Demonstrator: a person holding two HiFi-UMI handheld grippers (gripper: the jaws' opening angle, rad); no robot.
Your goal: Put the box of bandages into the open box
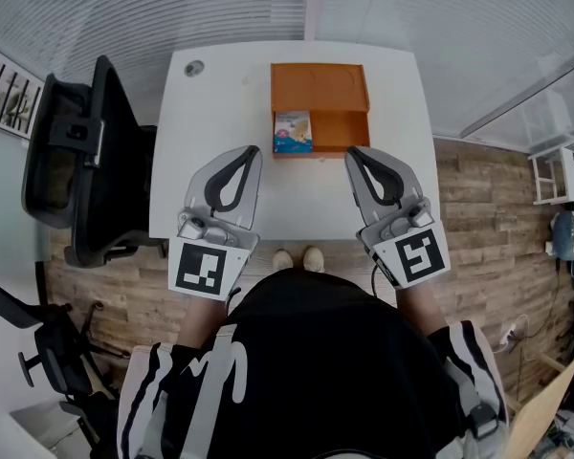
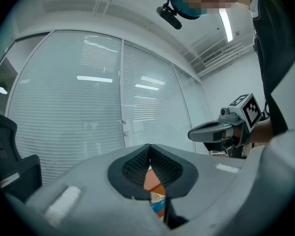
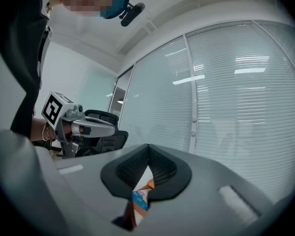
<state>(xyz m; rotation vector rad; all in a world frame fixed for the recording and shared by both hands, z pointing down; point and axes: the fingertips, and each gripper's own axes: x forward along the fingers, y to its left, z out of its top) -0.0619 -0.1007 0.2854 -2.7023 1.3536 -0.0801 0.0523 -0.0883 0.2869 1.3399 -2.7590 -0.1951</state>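
Claws on both sides are closed with nothing held. The left claw [image 1: 250, 153] sits at lower left of centre in the head view and the right claw [image 1: 356, 153] at lower right. Each hovers over the near part of the white bench [image 1: 215, 103] with its tips pointing toward the far edge. In the left gripper view the two dark ribbed pads [image 2: 137, 165] meet at their tips, and a sliver of orange and blue shows through the gap below them. The right gripper view shows the same.

The open orange box [image 1: 320, 86] lies at upper centre of the bench, between and beyond the two claws. The box of bandages [image 1: 293, 132], pale blue, lies at the lower left corner of the orange box, well apart from both claws. A small round disc [image 1: 193, 67] rests at the bench's upper left corner. A black office chair [image 1: 77, 161] stands at left on the wooden floor [image 1: 478, 218].
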